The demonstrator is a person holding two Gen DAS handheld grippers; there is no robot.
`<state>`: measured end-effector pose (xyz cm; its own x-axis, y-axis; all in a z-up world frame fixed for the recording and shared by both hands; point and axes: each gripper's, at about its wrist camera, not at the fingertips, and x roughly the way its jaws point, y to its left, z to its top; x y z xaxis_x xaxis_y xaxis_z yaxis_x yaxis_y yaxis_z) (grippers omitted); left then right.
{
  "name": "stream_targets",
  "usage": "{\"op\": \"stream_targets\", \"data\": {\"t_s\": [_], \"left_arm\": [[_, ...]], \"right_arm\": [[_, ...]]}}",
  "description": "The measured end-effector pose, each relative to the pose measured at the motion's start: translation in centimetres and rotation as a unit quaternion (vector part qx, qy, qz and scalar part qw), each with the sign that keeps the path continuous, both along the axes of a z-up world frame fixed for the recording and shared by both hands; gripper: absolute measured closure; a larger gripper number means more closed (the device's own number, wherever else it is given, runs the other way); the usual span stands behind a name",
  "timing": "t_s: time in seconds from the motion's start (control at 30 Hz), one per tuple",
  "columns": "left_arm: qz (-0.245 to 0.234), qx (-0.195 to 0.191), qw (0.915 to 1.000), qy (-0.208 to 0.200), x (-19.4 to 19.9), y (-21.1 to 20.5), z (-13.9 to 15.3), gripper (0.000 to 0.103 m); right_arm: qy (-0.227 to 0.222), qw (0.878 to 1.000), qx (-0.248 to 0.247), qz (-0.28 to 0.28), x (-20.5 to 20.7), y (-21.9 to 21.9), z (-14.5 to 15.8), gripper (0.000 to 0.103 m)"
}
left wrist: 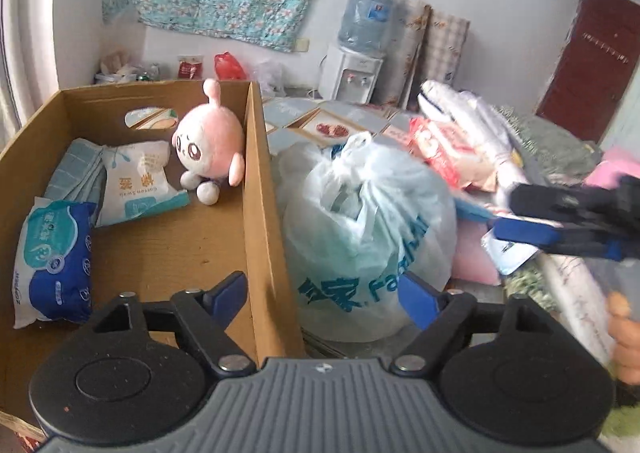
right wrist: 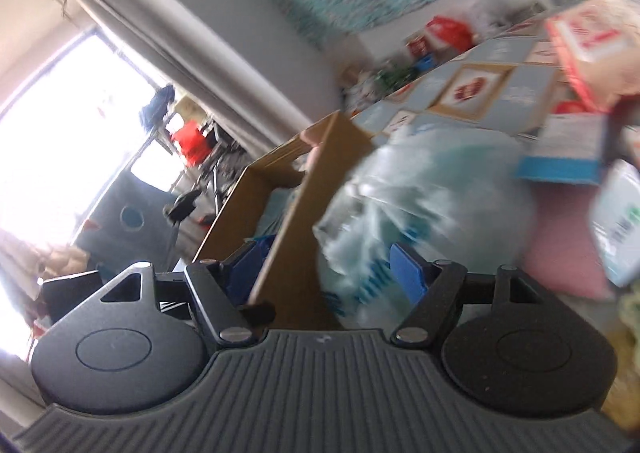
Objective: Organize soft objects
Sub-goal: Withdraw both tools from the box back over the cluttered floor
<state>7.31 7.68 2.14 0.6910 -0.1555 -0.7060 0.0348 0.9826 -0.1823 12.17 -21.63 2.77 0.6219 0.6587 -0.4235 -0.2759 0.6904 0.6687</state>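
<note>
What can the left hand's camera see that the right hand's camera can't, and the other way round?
Only the left wrist view looks into the brown cardboard box: a pink round plush toy, a blue wipes pack, a white cotton-swab pouch. It also shows the water dispenser and the right gripper, open. Only the right wrist view shows the bright window and grey curtain. Both show the box and the knotted pale plastic bag beside it.
</note>
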Motion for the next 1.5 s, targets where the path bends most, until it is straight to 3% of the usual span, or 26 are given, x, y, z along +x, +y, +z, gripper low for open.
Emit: {"op": "stream_targets", "data": {"t_s": [0.1,0.3,0.57,0.73,0.87,0.97,1.1,1.23,1.4,1.5], "left_arm": [[-0.003,-0.015,0.9997,0.018,0.4,-0.1,-1.0,0.020],[-0.002,-0.001,0.9999,0.013,0.2,-0.6,-1.3,0.017],[-0.033,-0.019,0.9992,0.007,-0.1,-1.2,-0.8,0.015],[-0.033,-0.006,0.9994,-0.001,-0.4,-1.8,-0.8,0.012],[-0.016,0.017,0.9983,-0.054,-2.3,-2.3,0.5,0.010],[-0.009,0.040,0.9927,-0.113,-4.4,-3.2,2.1,0.006],[-0.058,0.036,0.9873,-0.144,-5.6,-5.8,3.5,0.004],[-0.135,0.038,0.9815,-0.130,-5.2,-10.3,2.6,0.004],[-0.175,0.061,0.9771,-0.105,-3.3,-14.8,-0.9,0.006],[-0.185,0.059,0.9779,-0.078,-2.1,-16.1,-3.1,0.011]], "right_arm": [[-0.004,1.000,0.009,-0.020,-2.0,-1.0,-1.8,0.028],[0.018,0.998,0.035,-0.044,-3.7,-2.9,-5.1,0.028],[0.026,0.996,0.045,-0.070,-4.7,-4.5,-5.6,0.026],[0.024,0.995,0.024,-0.092,-5.6,-5.0,-5.2,0.026],[0.007,0.993,0.007,-0.114,-6.7,-5.8,-4.4,0.026],[-0.012,0.991,-0.009,-0.135,-7.4,-6.6,-3.4,0.026],[-0.034,0.983,-0.055,-0.174,-7.2,-7.6,-2.2,0.026],[-0.032,0.978,-0.078,-0.190,-6.3,-8.6,-2.2,0.028],[-0.031,0.988,-0.051,-0.143,-6.7,-7.7,-2.2,0.032],[-0.007,0.993,-0.038,-0.114,-6.0,-6.7,-3.2,0.034]]}}
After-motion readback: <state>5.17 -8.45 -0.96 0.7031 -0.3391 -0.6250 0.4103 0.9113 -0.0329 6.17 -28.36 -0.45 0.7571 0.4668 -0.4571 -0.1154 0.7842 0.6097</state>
